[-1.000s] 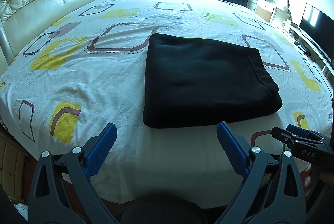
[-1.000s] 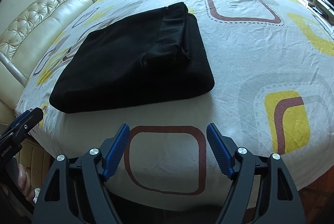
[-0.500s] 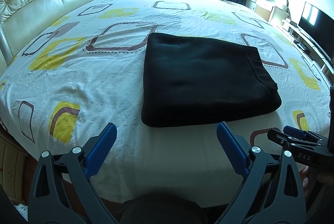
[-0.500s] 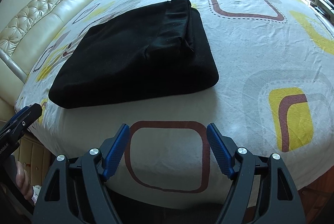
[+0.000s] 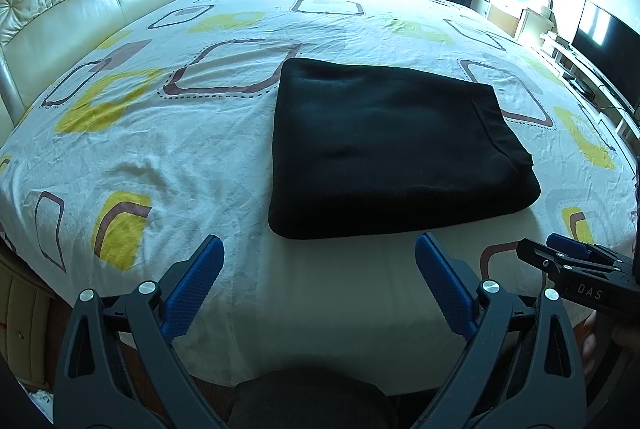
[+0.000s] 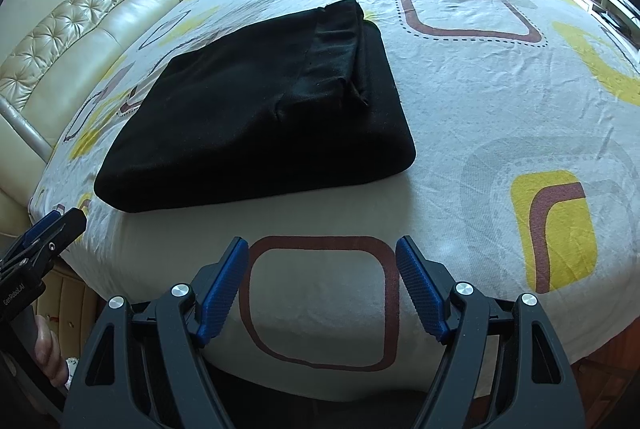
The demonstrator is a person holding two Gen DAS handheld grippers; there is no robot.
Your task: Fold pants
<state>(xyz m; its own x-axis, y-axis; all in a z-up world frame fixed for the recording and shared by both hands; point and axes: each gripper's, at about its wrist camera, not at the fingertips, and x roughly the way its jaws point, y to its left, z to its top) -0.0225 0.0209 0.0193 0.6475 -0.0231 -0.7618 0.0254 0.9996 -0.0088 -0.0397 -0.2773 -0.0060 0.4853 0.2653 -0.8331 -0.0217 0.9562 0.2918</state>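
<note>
Left gripper [image 5: 316, 269] is spread wide with nothing in it, hovering at the near edge of the bed [image 5: 120, 149]. The black pants [image 5: 392, 149], folded into a flat rectangle, sit just ahead and slightly right of it, long side running left-right. Right gripper [image 6: 320, 275], also wide and empty, has them ahead-left, so I'd say left's a bit nearer.

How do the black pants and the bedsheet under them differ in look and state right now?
The pants are plain black, while the bedsheet is white with yellow and brown rounded squares. The pants are folded into a thick, neat rectangle of several layers; the bedsheet is spread out in one layer and lightly wrinkled. The pants cover only a patch near the bed's front edge; the bedsheet covers the whole mattress. Both lie flat, and neither is touched by a gripper.
</note>
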